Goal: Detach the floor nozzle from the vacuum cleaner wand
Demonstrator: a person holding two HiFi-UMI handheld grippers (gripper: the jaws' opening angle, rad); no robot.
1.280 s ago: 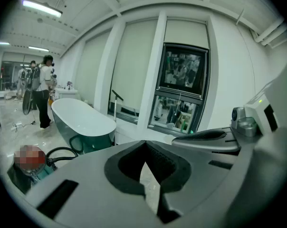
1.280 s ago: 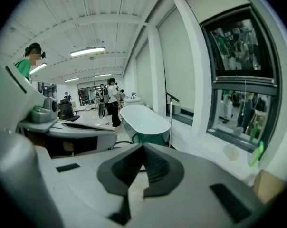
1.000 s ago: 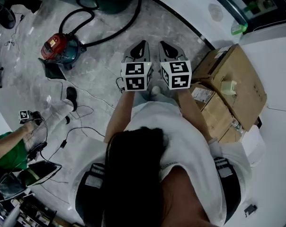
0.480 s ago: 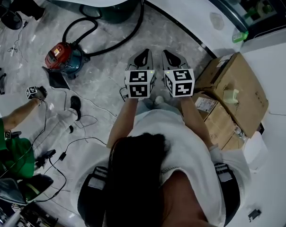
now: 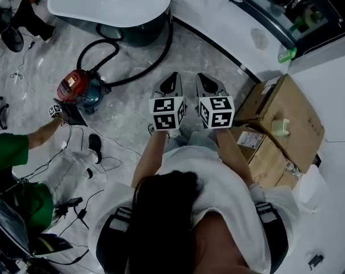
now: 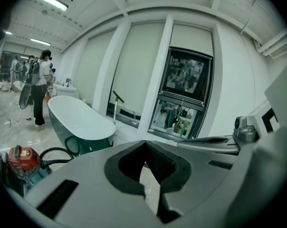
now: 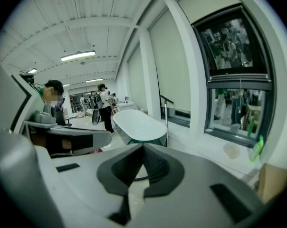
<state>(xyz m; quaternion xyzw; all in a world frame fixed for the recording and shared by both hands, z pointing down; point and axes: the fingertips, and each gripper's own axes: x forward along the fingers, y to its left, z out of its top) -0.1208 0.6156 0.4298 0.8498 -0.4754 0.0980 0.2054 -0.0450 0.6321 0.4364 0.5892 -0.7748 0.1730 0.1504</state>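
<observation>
The red vacuum cleaner (image 5: 76, 87) stands on the floor at upper left, and shows small in the left gripper view (image 6: 21, 158). Its black hose (image 5: 139, 66) loops toward the bathtub. A dark flat piece (image 5: 76, 115) lies beside it; it may be the floor nozzle, I cannot tell. No wand is clearly visible. My left gripper (image 5: 173, 76) (image 6: 144, 150) and right gripper (image 5: 204, 77) (image 7: 142, 151) hover side by side in front of me, well right of the vacuum. Both are shut with nothing between their jaws.
A white bathtub (image 5: 111, 3) (image 6: 79, 122) (image 7: 138, 125) stands beyond the vacuum. Cardboard boxes (image 5: 284, 116) lie close on my right. A person in green (image 5: 9, 153) at the left reaches a hand with a marker cube (image 5: 55, 110) next to the vacuum. Cables (image 5: 101, 164) trail over the floor.
Both grippers have drifted a little together and stay shut. The person in green has stretched an arm from the lower left up to the vacuum's side.
</observation>
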